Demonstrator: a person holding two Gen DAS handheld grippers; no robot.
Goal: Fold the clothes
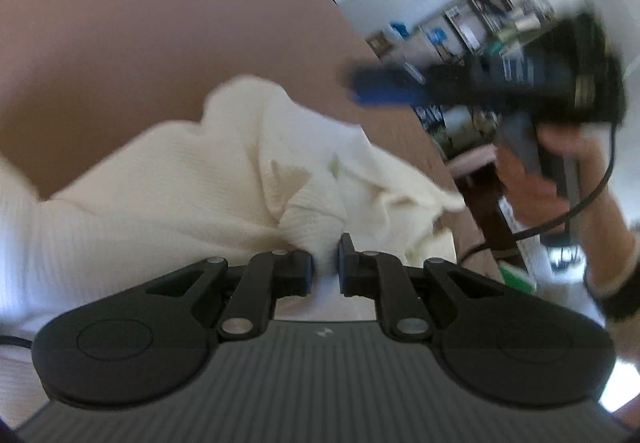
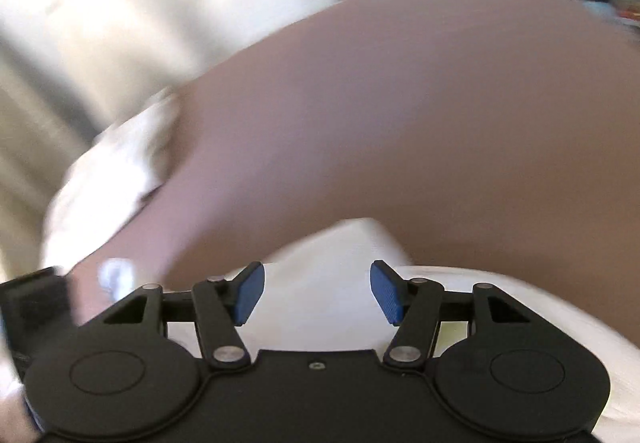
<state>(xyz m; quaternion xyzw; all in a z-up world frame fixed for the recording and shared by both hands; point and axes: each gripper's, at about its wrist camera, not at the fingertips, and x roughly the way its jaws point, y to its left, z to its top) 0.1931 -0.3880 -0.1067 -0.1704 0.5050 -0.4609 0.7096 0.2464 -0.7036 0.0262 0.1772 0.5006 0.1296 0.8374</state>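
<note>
Pinching cream garment (image 1: 168,203) — left claw (image 1: 325,263); right claw (image 2: 318,293) agape.

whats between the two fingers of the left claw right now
A bunched fold of the cream knit garment sits pinched in the left claw, with nothing else in the gap. The left wrist view shows this.

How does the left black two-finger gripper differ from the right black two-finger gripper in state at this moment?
The left black two-finger gripper has its jaws nearly closed, pinching a fold of the cream ribbed knit garment; the right black two-finger gripper has its jaws wide apart and holds nothing. The left view is fairly sharp, while the right view is blurred by motion. Both are over the brown tabletop, with pale cloth beneath them.
</note>
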